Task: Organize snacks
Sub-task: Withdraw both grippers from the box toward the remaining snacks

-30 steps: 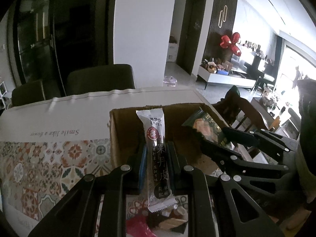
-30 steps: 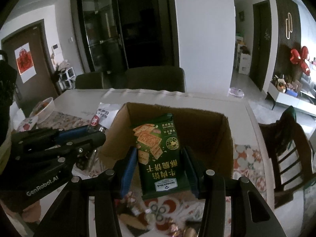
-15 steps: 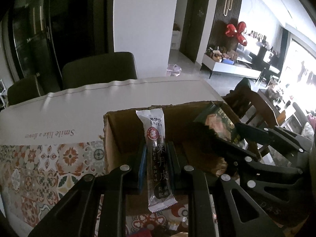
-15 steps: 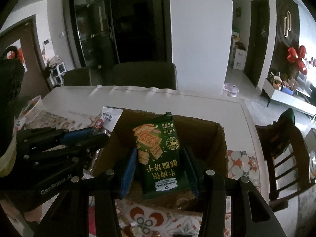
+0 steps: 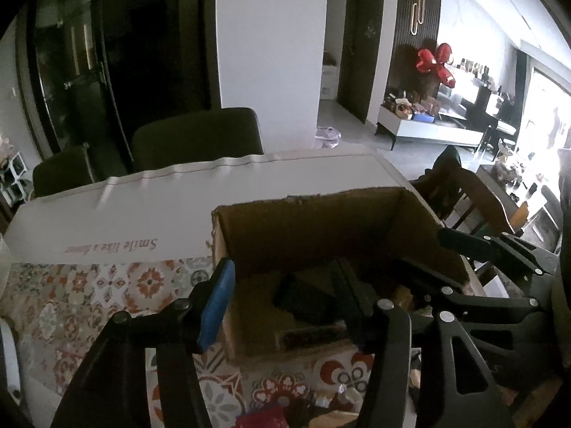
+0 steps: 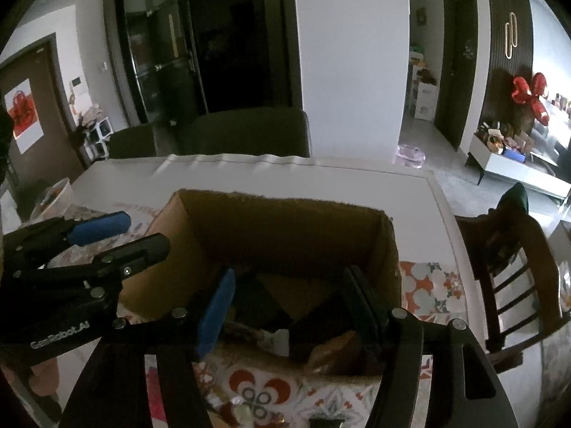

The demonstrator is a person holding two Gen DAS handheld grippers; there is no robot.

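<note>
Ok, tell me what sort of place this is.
Most likely a home dining area open to a living room: a table with a patterned cloth, dining chairs pulled up to it, and a low TV cabinet beyond.

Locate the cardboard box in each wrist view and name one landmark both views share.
Left wrist view: the cardboard box sits centre to right of centre, on the patterned tablecloth, open top facing the camera.
Right wrist view: the cardboard box sits in the centre, snack packets lying inside.
Shared landmark: the red balloon dog by the dark wall panel, upper right in both.
</note>
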